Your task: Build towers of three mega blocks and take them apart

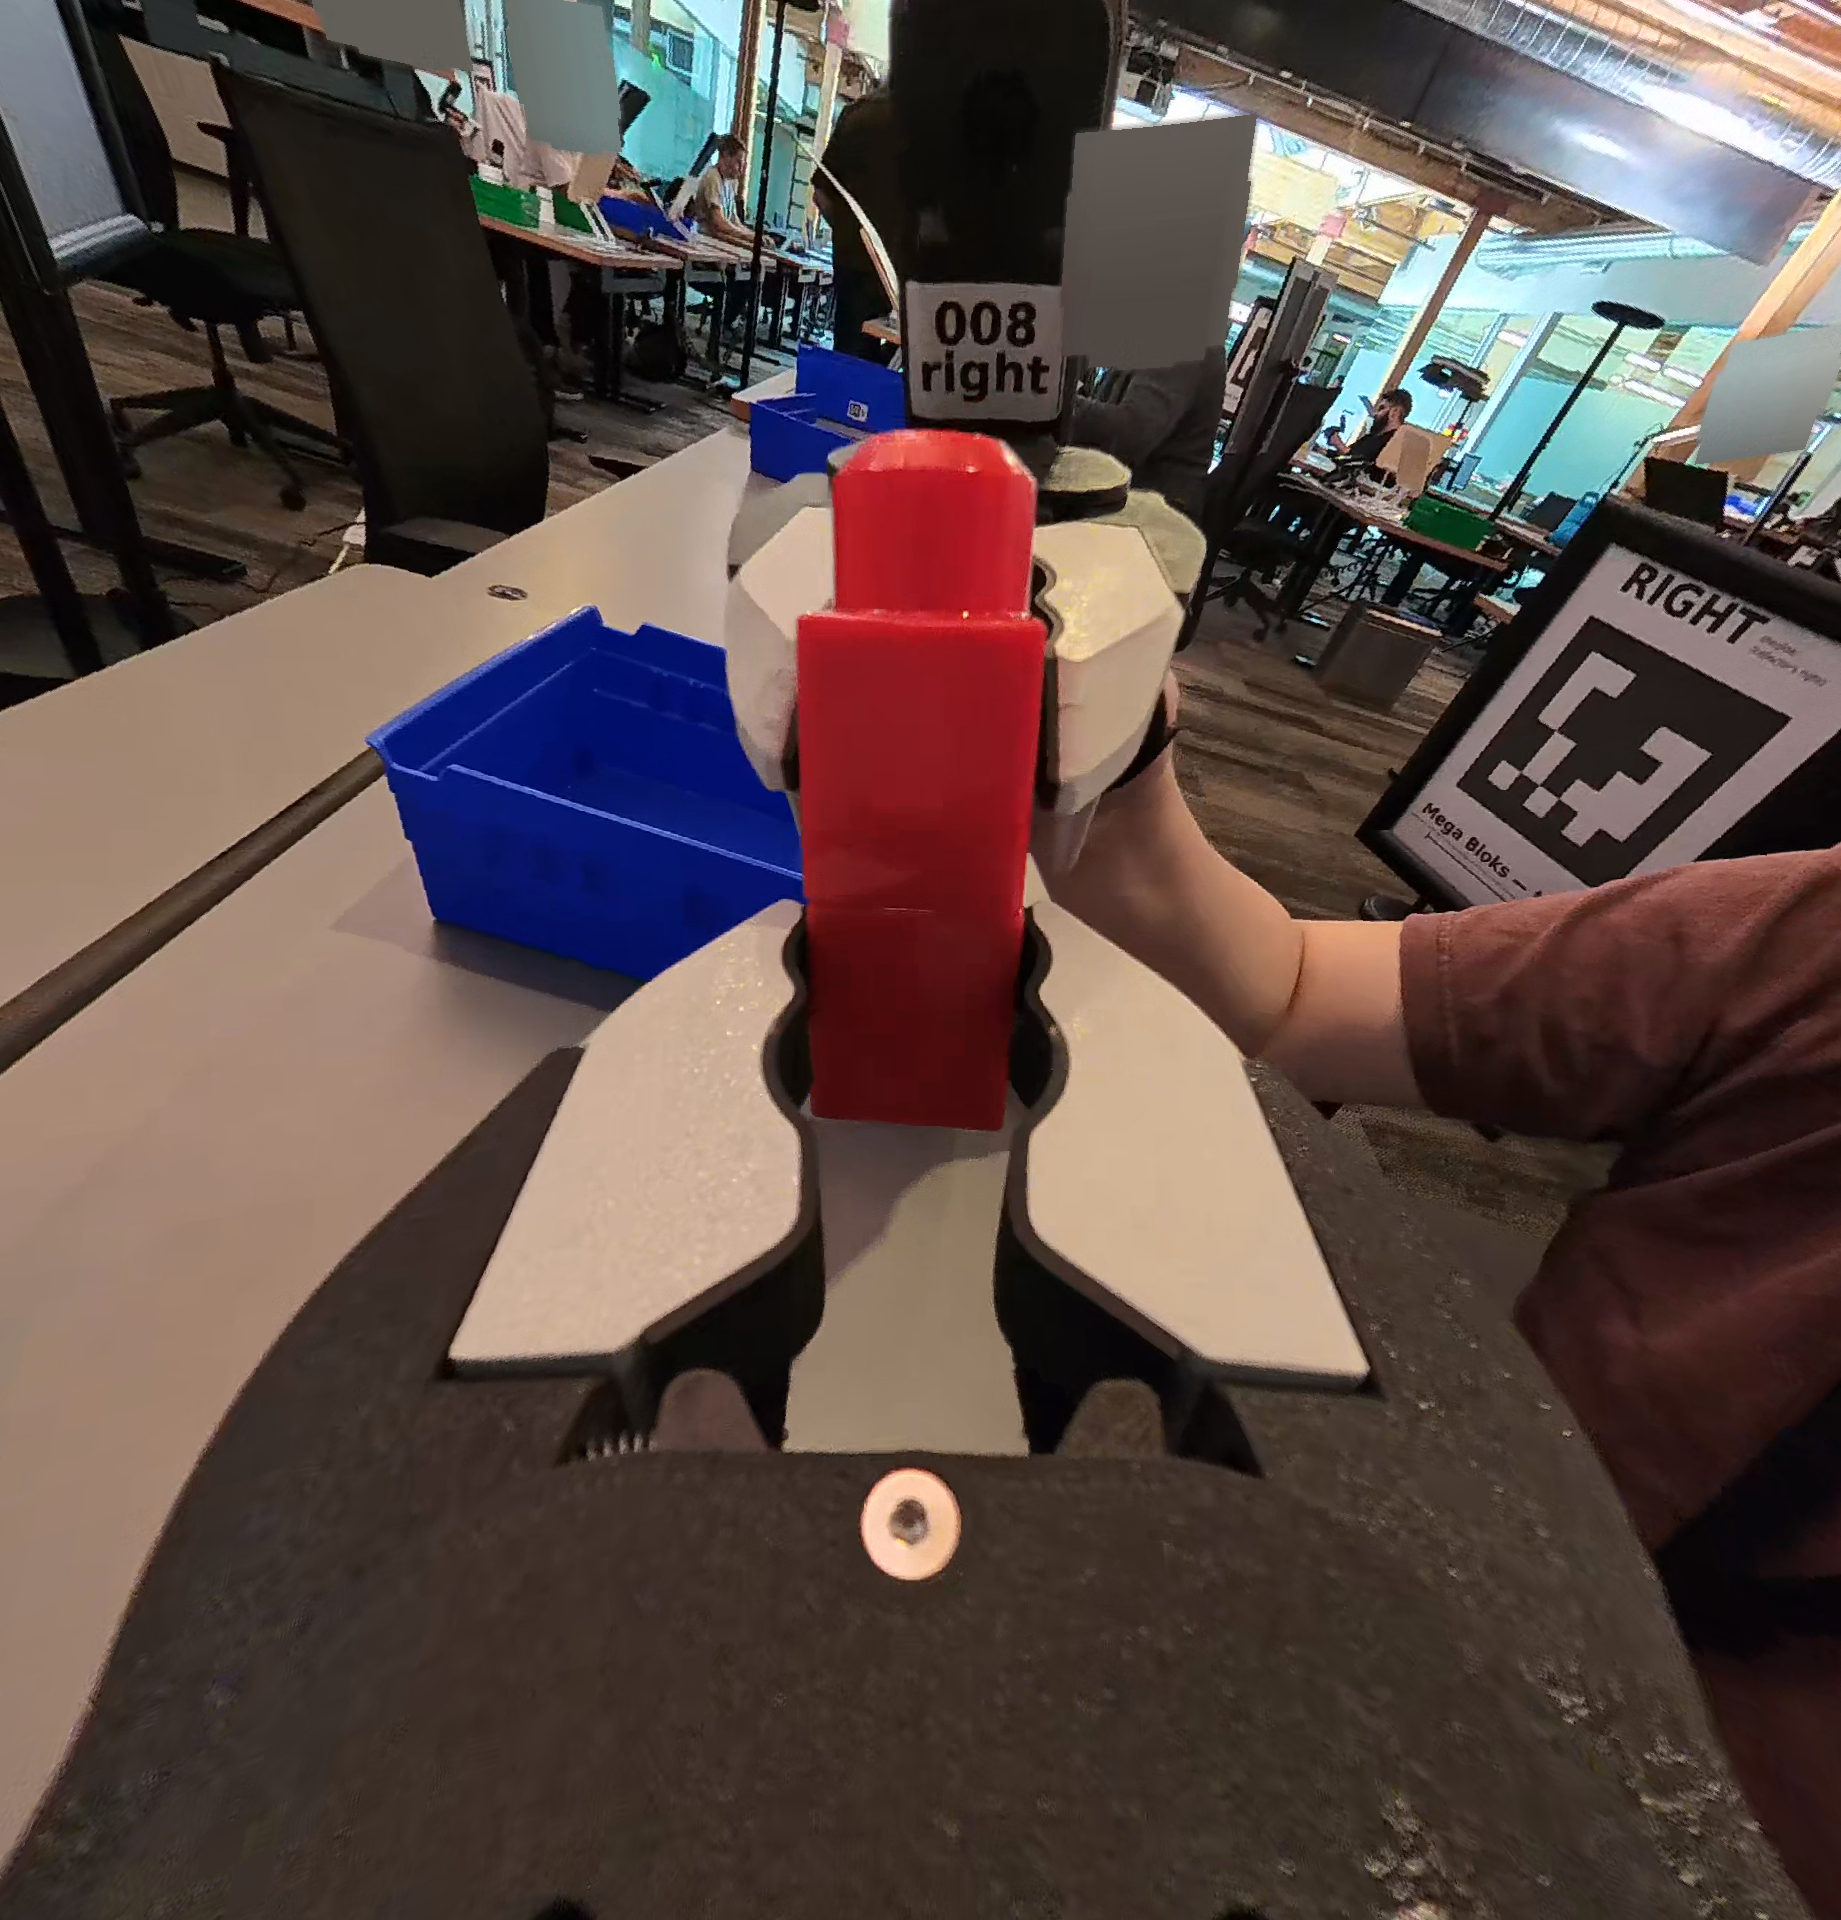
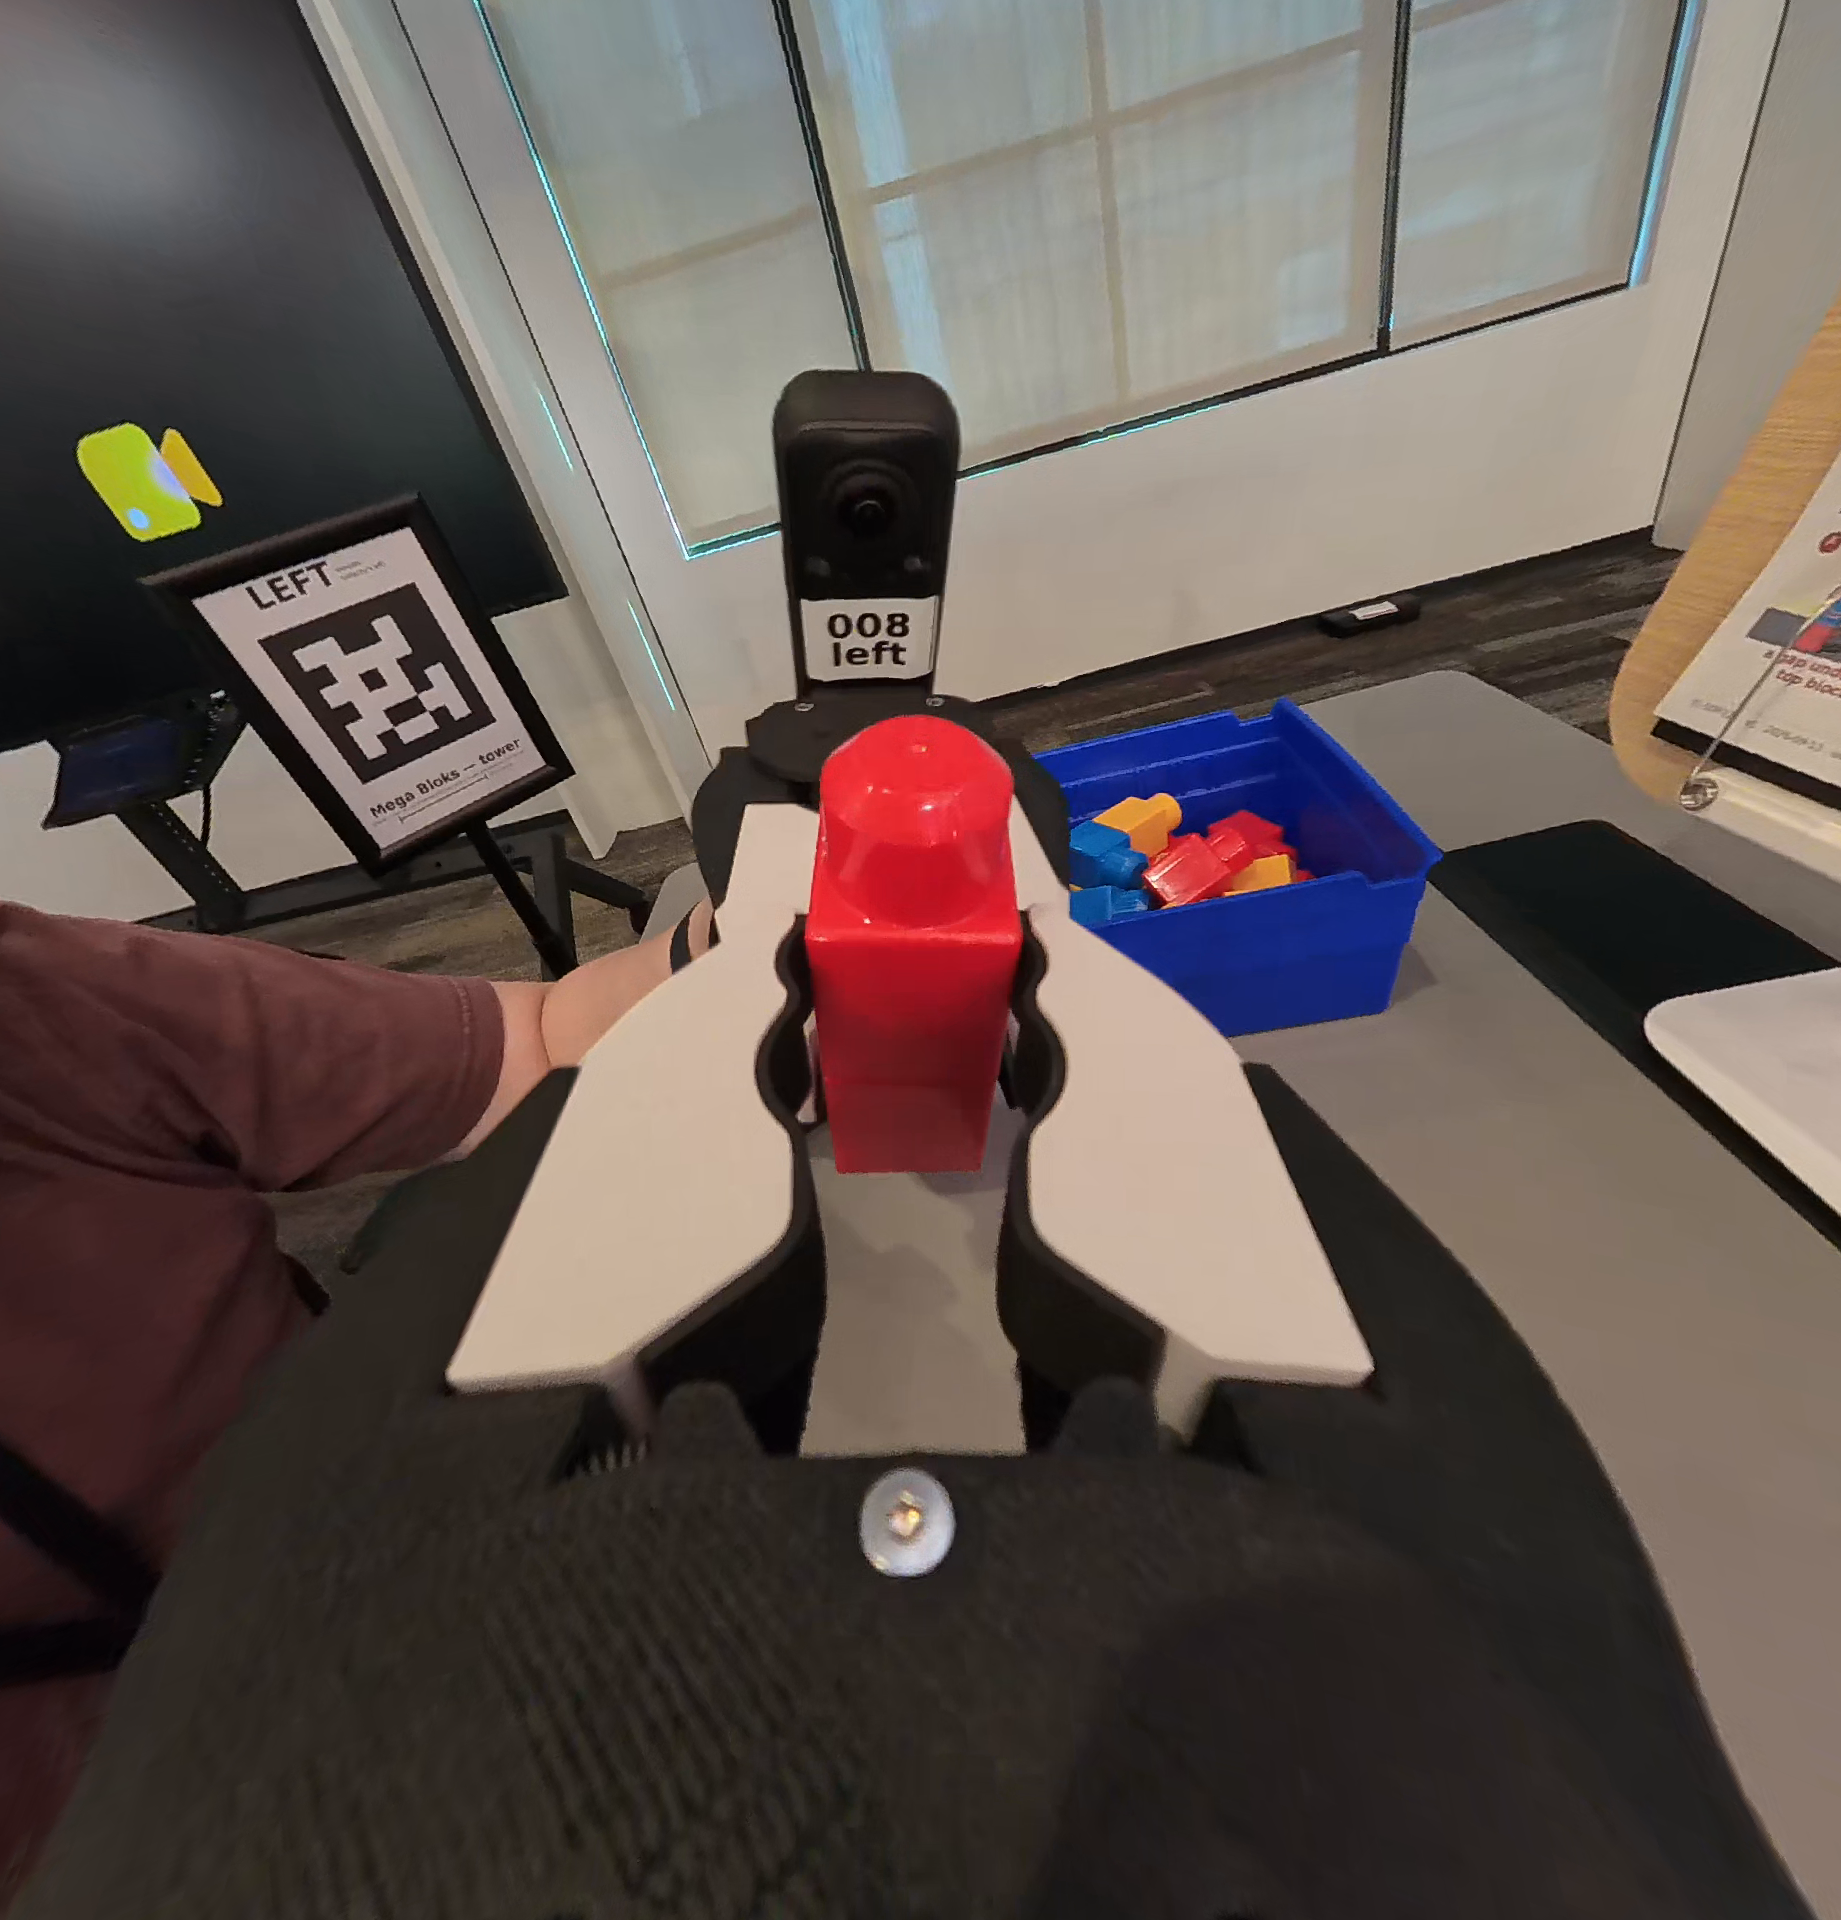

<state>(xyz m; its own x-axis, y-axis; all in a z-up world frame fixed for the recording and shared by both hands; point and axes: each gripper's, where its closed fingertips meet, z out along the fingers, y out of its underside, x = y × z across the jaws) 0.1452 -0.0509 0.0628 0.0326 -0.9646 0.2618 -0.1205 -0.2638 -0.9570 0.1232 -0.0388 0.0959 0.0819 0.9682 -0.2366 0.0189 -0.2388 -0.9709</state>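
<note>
A tower of two red mega blocks stands upright over the grey table (image 1: 220, 1091). In the left wrist view my left gripper (image 1: 911, 997) is shut on the lower red block (image 1: 911, 1029), pads pressed on both its sides. The right gripper (image 1: 921, 717) faces me and clamps the upper red block (image 1: 921, 758), whose stud points up. In the right wrist view my right gripper (image 2: 911, 1018) is shut on the upper red block (image 2: 911, 997). The left gripper's fingers (image 2: 760, 873) show behind the block. I cannot tell whether the tower's base touches the table.
An empty blue bin (image 1: 583, 790) sits on the table left of the tower. A blue bin (image 2: 1311, 966) holding several red, blue and yellow blocks (image 2: 1196, 852) sits at the right. Framed marker signs (image 1: 1622, 748) (image 2: 376, 675) stand off the table. A white tray (image 2: 1778, 1081) lies at the right edge. Left and right tips are no more than a few centimetres apart.
</note>
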